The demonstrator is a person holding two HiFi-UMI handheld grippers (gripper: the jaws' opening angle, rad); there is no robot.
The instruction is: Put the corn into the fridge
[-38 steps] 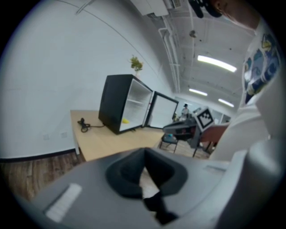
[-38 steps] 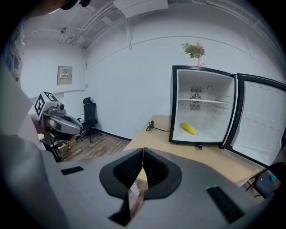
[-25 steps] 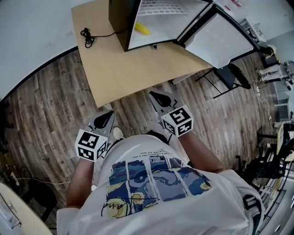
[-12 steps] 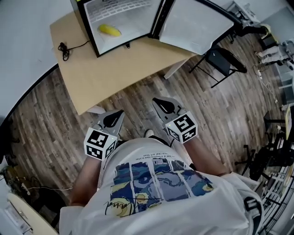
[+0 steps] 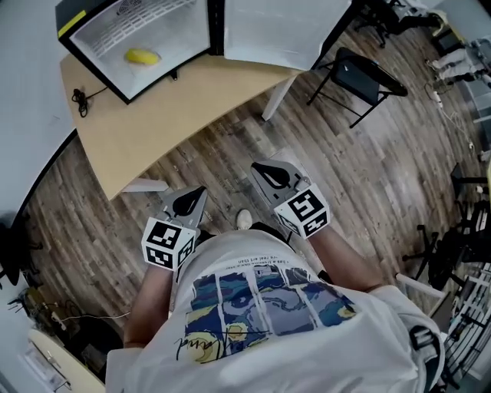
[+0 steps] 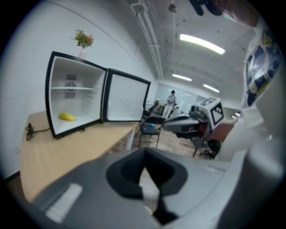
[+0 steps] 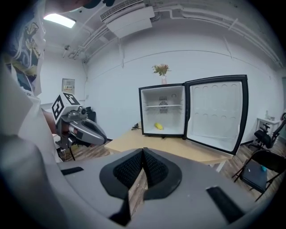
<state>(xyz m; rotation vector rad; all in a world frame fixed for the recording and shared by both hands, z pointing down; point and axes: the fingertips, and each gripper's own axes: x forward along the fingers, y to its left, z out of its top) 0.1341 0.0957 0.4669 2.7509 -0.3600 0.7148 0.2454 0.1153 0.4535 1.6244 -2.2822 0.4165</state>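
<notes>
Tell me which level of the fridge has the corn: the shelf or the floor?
The floor. The corn lies on the bottom of the open fridge, toward its left; the shelf above holds no corn.

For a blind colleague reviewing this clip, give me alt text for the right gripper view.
A small fridge stands open on a wooden table, a yellow corn on its floor. The right gripper, shut and empty, fills the foreground; the left gripper shows at left.

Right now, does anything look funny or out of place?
Only the fridge on the table: its door stands wide open, with the corn lying on the fridge's bottom. Nothing looks spilled or broken.
</notes>
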